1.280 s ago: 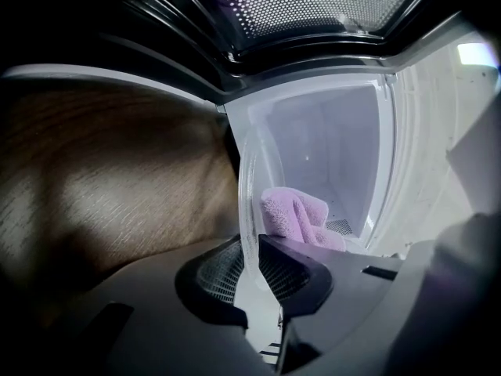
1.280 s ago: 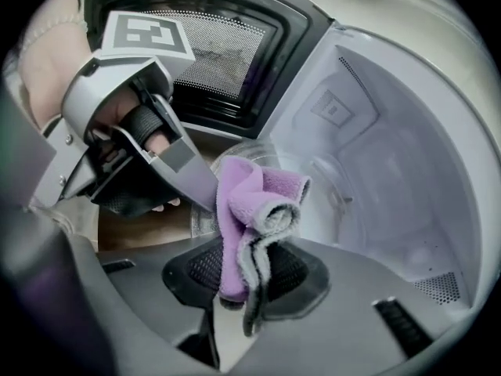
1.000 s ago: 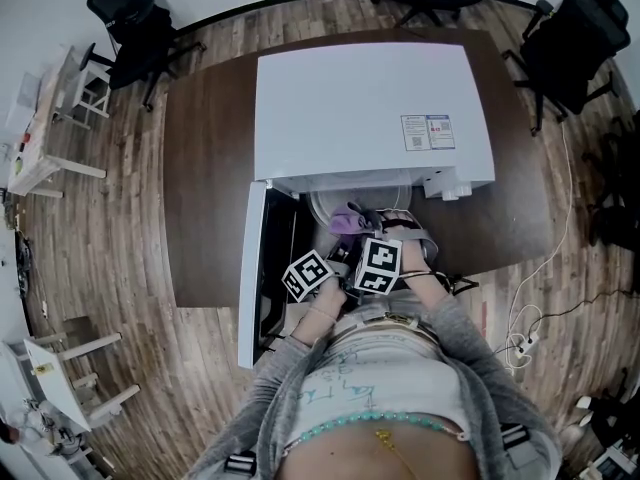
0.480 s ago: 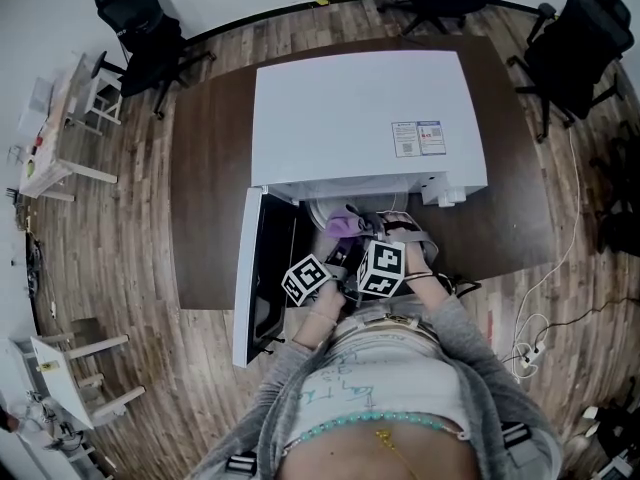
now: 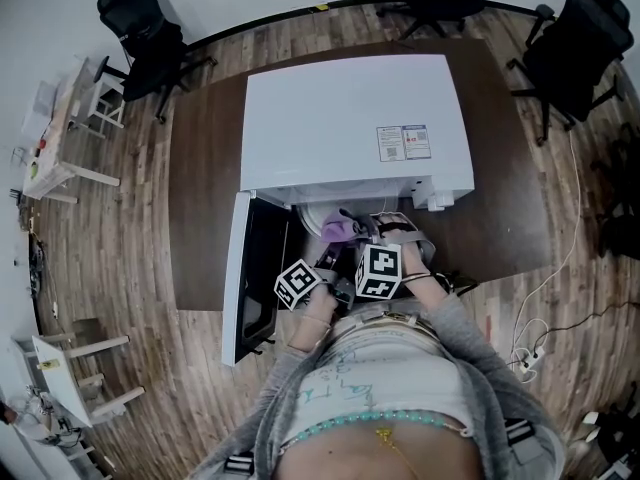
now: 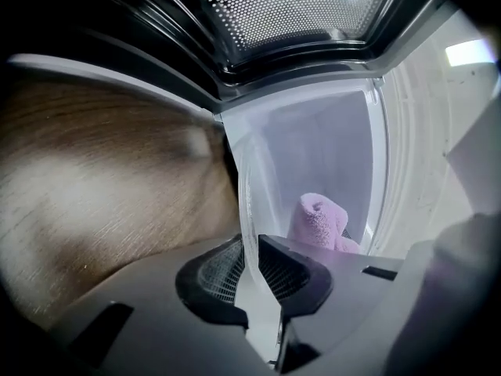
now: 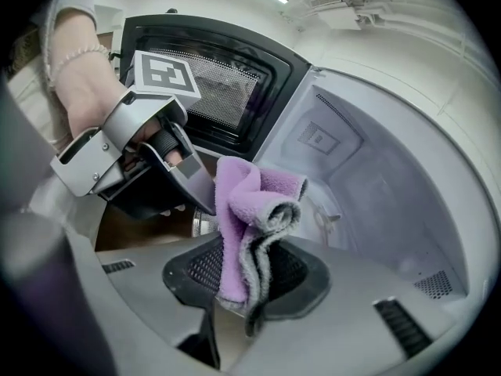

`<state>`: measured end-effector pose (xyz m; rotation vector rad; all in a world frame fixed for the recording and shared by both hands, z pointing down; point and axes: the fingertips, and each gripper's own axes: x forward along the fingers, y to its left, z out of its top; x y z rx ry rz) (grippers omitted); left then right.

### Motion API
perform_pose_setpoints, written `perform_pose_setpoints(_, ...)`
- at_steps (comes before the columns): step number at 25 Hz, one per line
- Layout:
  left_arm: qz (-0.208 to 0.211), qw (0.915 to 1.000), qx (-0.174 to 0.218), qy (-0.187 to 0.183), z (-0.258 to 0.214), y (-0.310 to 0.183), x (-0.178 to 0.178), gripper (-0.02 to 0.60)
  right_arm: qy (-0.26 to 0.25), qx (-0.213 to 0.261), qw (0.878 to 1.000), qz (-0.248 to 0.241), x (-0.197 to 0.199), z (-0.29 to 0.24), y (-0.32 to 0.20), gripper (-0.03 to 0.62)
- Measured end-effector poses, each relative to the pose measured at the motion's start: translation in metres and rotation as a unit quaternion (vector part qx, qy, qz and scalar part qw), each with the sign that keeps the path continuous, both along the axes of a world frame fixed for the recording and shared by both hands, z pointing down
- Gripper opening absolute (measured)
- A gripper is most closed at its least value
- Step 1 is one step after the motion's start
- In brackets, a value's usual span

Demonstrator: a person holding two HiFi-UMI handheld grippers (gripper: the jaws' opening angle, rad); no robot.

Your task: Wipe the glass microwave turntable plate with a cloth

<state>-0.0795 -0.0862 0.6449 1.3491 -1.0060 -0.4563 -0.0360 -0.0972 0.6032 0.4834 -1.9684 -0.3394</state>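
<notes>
Wood-plank flooring (image 5: 130,258) is running under a dark brown counter (image 5: 200,198), which is carrying a boxy white microwave (image 5: 345,118). Its door (image 5: 250,278) is hanging open at the microwave's left side. Black office chairs (image 5: 150,28) are standing well behind the microwave.

Just in front of the microwave's open mouth, the glass turntable plate (image 6: 313,155) is standing out of its seat and up on edge. The left hand-held gripper (image 6: 249,265) is pinching its rim, the jaws drawn narrow with their mesh-textured pads pressing on either face of the glass. The right hand-held gripper (image 7: 246,276) is clamping a folded cloth (image 7: 246,210) and holding it on the plate's far face, toward the microwave's cavity. The cloth is showing through the glass, and whether it is actually touching I cannot tell.

By my judgement the wiping is under way or just beginning. The plate is already lifted out and braced, and the cloth is at the glass. No streaks or wet tracks are showing, so how much is cleaned is not readable. Covering both faces and setting the plate back inside the microwave is probably remaining.

The plate is looking thin, clear and round, with a smooth raised rim, so it is likely rigid and slippery. The cloth is looking plush, lilac on one side and grey along its folded edges. The door window is showing fine perforated metal.
</notes>
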Motion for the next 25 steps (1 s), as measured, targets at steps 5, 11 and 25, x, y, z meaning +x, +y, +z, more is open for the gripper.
perform_pose_setpoints(5, -0.014, 0.9999, 0.003, -0.006, 0.000, 0.000, -0.001, 0.061, -0.003, 0.018, 1.000, -0.009, 0.006, -0.007, -0.004, 0.117)
perform_pose_setpoints(11, -0.026, 0.9996, 0.011, 0.004, -0.002, -0.001, -0.002, 0.056, 0.005, 0.031, 0.999, -0.024, 0.018, -0.013, -0.002, 0.117)
perform_pose_setpoints(25, -0.065, 0.9976, 0.022, -0.003, -0.007, -0.026, -0.027, 0.048, -0.012, 0.029, 0.999, -0.009, 0.039, -0.013, -0.015, 0.117)
